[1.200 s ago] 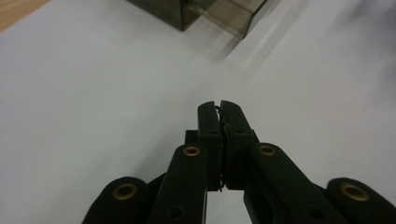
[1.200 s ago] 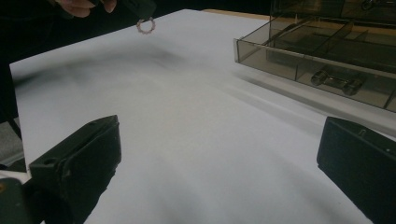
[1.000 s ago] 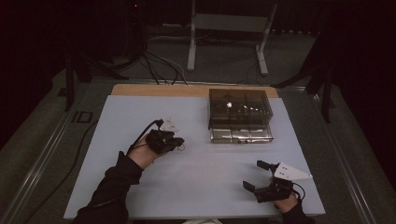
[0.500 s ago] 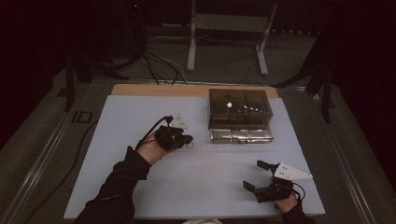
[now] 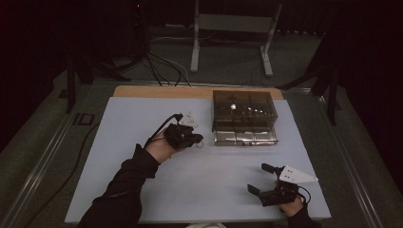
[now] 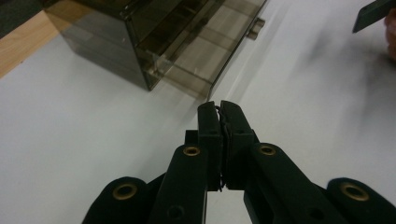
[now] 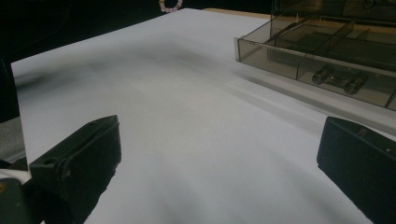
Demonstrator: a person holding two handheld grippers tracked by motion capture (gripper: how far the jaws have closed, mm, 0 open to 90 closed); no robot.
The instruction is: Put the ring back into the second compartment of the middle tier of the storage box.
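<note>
A smoky clear drawer box (image 5: 244, 104) stands at the back of the white table sheet, and its bottom drawer (image 5: 244, 137) is pulled out toward me. My left gripper (image 5: 196, 139) hovers just left of that drawer. Its jaws are shut, and a small bead ring (image 5: 199, 142) hangs at the tips. In the left gripper view the gripper (image 6: 219, 108) pinches a thin dark strand, with the drawer (image 6: 187, 58) just ahead. The right gripper (image 5: 259, 178) rests wide open near the front right edge. In its own view the gripper (image 7: 219, 154) holds nothing, and the drawer (image 7: 317, 53) and the bead ring (image 7: 170, 5) lie beyond.
The white sheet (image 5: 142, 190) covers most of the table, with a wooden strip (image 5: 157, 91) showing at the back. Past the table are a metal stand (image 5: 233, 28) and cables (image 5: 157, 61) on the dark floor. A sleeve (image 5: 123, 190) reaches in from the bottom left.
My left gripper has moved right toward the open drawer, still shut. The right gripper has stayed where it was, open.
</note>
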